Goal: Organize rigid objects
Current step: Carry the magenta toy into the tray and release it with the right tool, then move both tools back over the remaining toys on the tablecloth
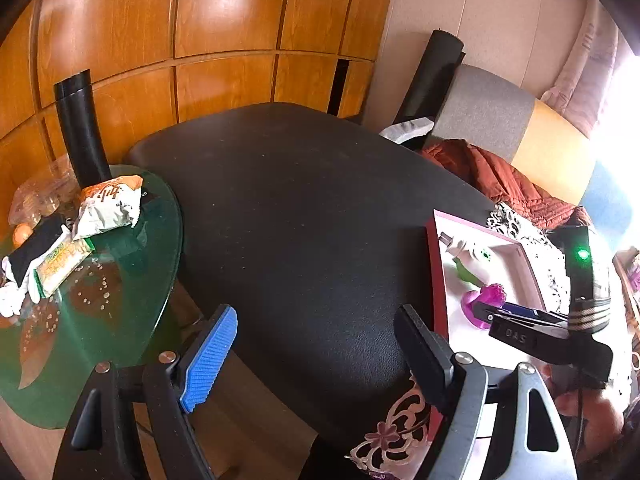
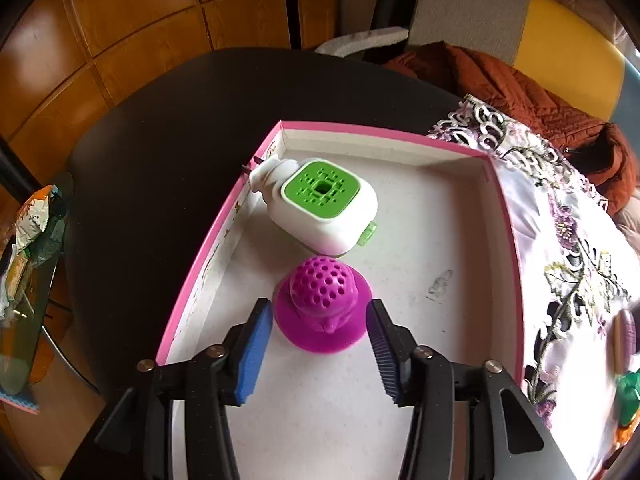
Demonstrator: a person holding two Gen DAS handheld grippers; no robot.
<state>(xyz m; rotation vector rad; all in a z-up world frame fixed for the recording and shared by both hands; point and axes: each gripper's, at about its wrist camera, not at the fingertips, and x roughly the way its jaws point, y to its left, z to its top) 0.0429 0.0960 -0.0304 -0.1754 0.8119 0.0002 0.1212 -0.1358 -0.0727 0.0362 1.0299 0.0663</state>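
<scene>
purple toy (image 2: 322, 312) between parted right tongs (image 2: 320, 344); left tongs (image 1: 316, 356) wide, empty

This is a lived-in room of a home. A dark oval desk (image 1: 304, 216) fills the middle. Behind it runs a wall of glossy wooden cupboard panels (image 1: 224, 40). To the left of the desk stands a small green glass side table (image 1: 120, 280) piled with snack packets (image 1: 110, 206). To the right of the desk is a seat with grey and yellow cushions (image 1: 516, 128), a rust-coloured quilted jacket (image 1: 504, 180) thrown on it. A floral embroidered cloth (image 2: 560, 216) drapes the desk's right side.
</scene>
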